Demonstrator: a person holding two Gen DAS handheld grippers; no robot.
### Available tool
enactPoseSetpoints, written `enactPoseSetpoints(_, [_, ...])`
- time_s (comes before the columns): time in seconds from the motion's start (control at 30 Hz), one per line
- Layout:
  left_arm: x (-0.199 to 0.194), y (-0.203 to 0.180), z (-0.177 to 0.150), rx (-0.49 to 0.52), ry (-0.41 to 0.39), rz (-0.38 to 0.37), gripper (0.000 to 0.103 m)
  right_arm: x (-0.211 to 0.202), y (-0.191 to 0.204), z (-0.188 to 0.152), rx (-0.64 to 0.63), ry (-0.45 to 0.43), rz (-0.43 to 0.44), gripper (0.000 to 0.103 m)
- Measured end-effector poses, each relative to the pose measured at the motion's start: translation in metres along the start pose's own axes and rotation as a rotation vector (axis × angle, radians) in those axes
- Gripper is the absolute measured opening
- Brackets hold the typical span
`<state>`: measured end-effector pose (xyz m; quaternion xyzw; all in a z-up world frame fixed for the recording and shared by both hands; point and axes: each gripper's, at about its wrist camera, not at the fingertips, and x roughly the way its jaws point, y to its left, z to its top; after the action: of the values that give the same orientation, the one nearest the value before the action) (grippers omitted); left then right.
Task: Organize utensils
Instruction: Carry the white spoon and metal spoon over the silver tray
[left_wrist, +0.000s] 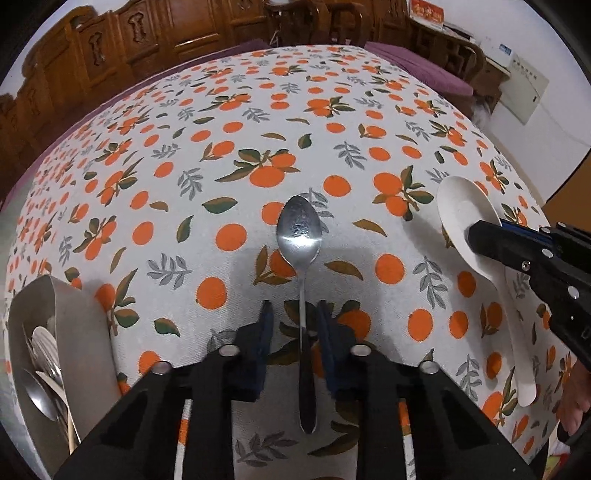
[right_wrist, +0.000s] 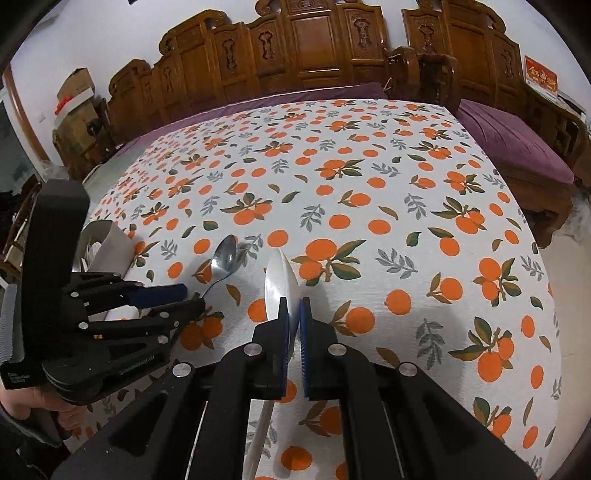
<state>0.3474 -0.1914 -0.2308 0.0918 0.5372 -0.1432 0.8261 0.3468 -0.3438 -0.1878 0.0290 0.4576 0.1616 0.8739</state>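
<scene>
Left gripper (left_wrist: 295, 321) pitched steeply down, jaws straddling the shiny metal spoon (left_wrist: 300, 236) handle, contact unclear; right gripper (right_wrist: 294, 314) angled down, clamped on the white plastic spoon (right_wrist: 282, 275).

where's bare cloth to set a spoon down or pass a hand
The far half of the orange-print tablecloth toward the carved wooden bench is bare, as is its right side. It is crowded near the grey utensil holder, the metal spoon and the white spoon.
</scene>
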Motion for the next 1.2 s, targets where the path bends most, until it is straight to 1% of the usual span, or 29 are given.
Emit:
enactPoseSetpoints(0.03, [0.001, -0.001, 0.002, 0.005, 0.011, -0.007, 0.003, -0.001, 0.0, 0.0, -0.001, -0.002, 0.001, 0.007])
enactPoseSetpoints(0.17, [0.001, 0.0, 0.004, 0.007, 0.032, -0.009, 0.002, -0.007, 0.002, -0.002, -0.002, -0.019, 0.006, 0.007])
enactPoseSetpoints(0.23, [-0.001, 0.001, 0.003, 0.01, 0.026, -0.001, 0.0, -0.009, 0.004, -0.003, -0.003, -0.021, 0.006, 0.007])
enactPoseSetpoints(0.37, [-0.013, 0.005, 0.0, -0.002, 0.005, -0.011, 0.0, -0.012, 0.006, -0.003, -0.005, -0.022, 0.005, 0.007])
enactPoseSetpoints(0.53, [-0.019, 0.008, -0.001, -0.003, -0.007, 0.004, 0.0, -0.017, 0.013, -0.003, -0.012, -0.028, 0.003, 0.007])
enactPoseSetpoints(0.6, [-0.018, 0.01, 0.001, -0.014, 0.009, -0.019, 0.0, -0.019, 0.015, -0.003, -0.015, -0.03, 0.003, 0.007])
enactPoseSetpoints(0.67, [-0.016, 0.009, 0.001, -0.018, 0.021, -0.034, 0.011, -0.019, 0.015, -0.004, -0.017, -0.028, 0.003, 0.007])
enactPoseSetpoints(0.73, [-0.012, 0.008, 0.003, -0.015, 0.026, -0.029, 0.011, -0.019, 0.015, -0.004, -0.016, -0.025, 0.001, 0.007])
enactPoseSetpoints(0.83, [0.0, 0.007, 0.005, -0.013, 0.076, -0.04, 0.011, -0.018, 0.011, -0.005, -0.009, -0.024, -0.002, 0.007])
enactPoseSetpoints(0.9, [0.001, 0.004, 0.006, 0.014, 0.074, -0.018, 0.011, -0.018, 0.008, -0.005, -0.003, -0.025, -0.003, 0.007])
enactPoseSetpoints(1.0, [0.003, 0.003, 0.008, 0.026, 0.1, -0.019, 0.009, -0.018, 0.006, -0.007, 0.002, -0.024, -0.004, 0.007])
enactPoseSetpoints(1.03, [0.004, 0.004, 0.009, 0.032, 0.109, -0.029, 0.003, -0.017, 0.005, -0.007, 0.003, -0.024, -0.003, 0.007])
enactPoseSetpoints(1.2, [0.004, 0.005, 0.014, 0.051, 0.133, -0.048, 0.002, -0.016, 0.004, -0.009, 0.011, -0.022, 0.002, 0.007])
